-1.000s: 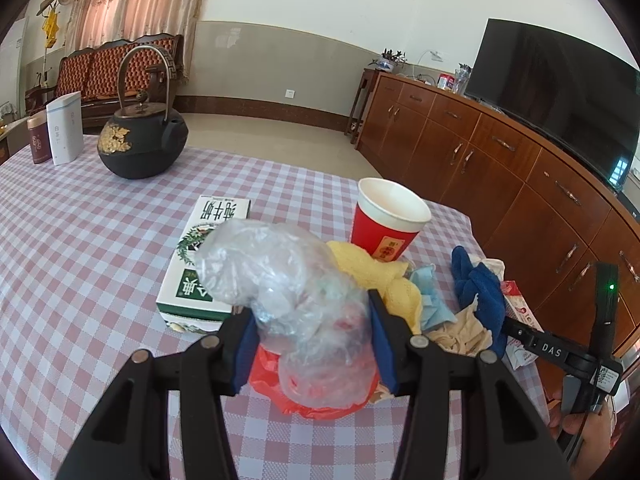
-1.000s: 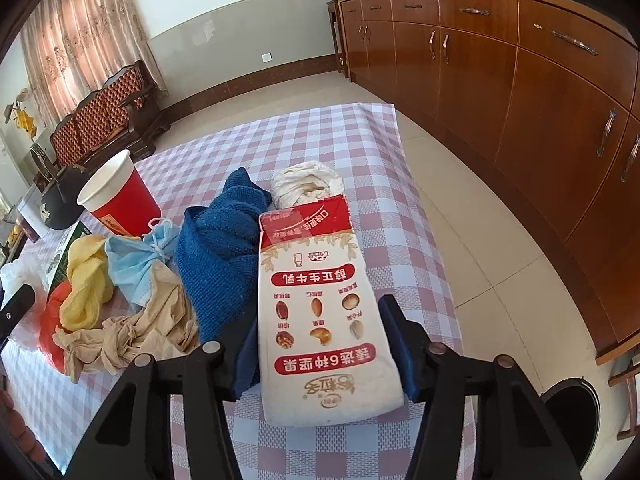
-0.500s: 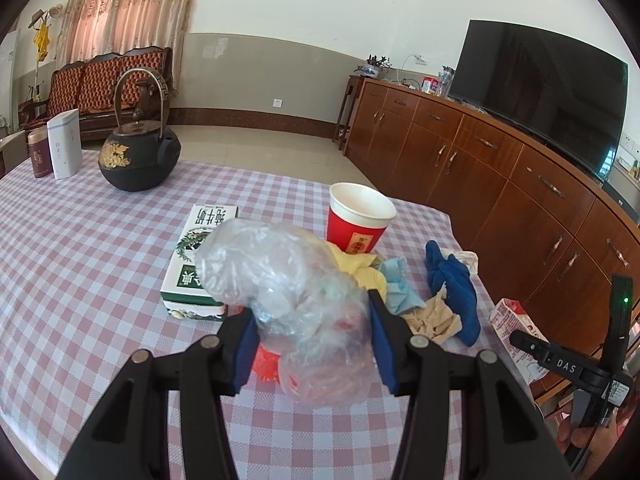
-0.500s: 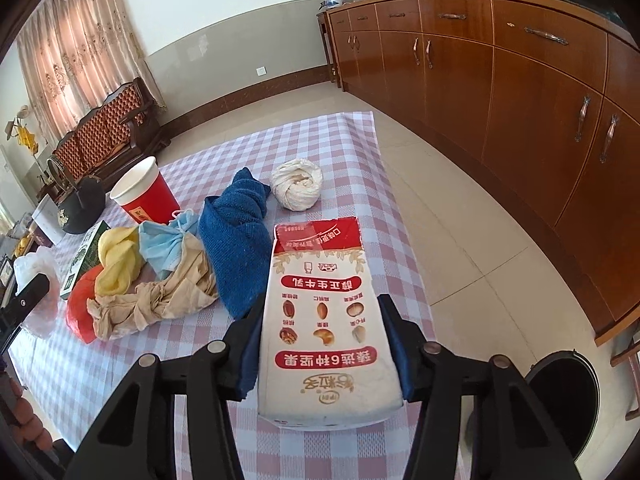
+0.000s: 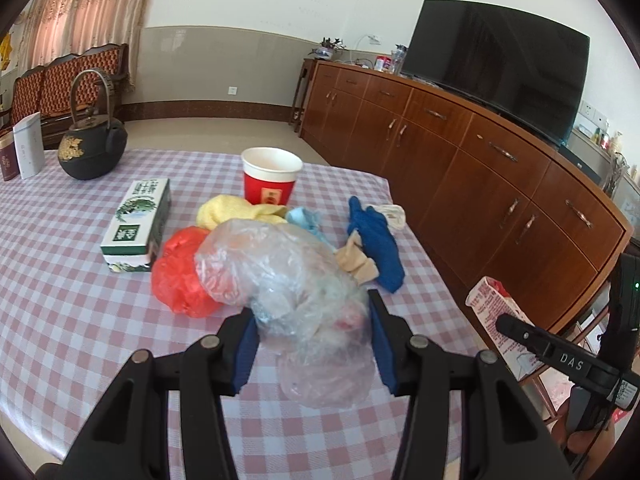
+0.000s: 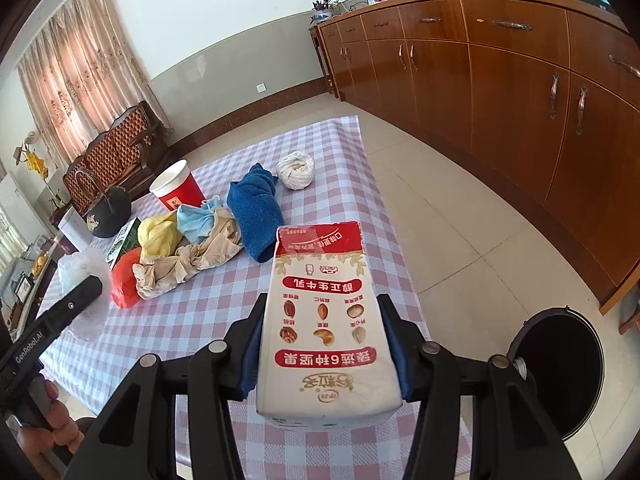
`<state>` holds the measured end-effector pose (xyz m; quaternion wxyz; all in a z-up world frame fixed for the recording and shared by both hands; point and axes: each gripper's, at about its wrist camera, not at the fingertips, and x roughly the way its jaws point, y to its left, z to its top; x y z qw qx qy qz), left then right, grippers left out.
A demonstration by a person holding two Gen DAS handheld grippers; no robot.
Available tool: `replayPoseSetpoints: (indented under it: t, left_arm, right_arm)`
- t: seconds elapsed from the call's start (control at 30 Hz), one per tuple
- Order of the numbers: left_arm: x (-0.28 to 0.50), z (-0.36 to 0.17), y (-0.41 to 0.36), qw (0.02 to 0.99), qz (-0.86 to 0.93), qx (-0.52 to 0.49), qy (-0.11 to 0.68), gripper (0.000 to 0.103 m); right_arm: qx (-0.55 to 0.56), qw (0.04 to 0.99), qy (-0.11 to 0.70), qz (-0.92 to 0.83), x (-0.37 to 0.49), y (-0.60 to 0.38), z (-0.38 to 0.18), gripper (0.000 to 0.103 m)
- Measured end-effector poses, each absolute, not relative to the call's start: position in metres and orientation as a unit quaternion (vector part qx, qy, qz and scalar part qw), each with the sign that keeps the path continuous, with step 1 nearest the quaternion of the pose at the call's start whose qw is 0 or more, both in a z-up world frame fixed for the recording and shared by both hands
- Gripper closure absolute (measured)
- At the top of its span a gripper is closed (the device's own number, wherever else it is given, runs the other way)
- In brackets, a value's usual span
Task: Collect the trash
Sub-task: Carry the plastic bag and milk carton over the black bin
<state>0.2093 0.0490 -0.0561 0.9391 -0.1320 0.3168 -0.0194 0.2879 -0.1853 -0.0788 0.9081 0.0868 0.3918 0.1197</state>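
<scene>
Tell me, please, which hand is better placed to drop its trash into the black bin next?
Right, probably. Its gripper holds the milk carton past the table edge, with the black bin on the floor just beside it. The left gripper holds its clear plastic bag above the table.

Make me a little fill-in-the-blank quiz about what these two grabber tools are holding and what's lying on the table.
1. The left gripper is shut on a crumpled clear ____ bag.
2. The right gripper is shut on a milk ____, printed with nuts.
3. The paper cup on the checked table is ____ outside.
4. On the floor right of the table stands a round black ____.

Missing words: plastic; carton; red; bin
</scene>
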Motion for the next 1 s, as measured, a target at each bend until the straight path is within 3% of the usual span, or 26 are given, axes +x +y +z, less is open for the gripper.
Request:
replayPoseSetpoints:
  t: [0.53, 1.0]
  left_arm:
    - [0.225, -0.062, -0.120, 0.910, -0.191, -0.099, 0.355, 0.052]
    - [0.248, -0.120, -0.282, 0.842, -0.297, -0.075, 0.444, 0.052]
  right_arm:
    - [0.157, 0.911, 0.381, -0.013, 0.224, -0.352, -0.080, 0.049]
    - [0.242, 0.863, 0.430, -0.108, 0.210, -0.503, -0.148, 0.049]
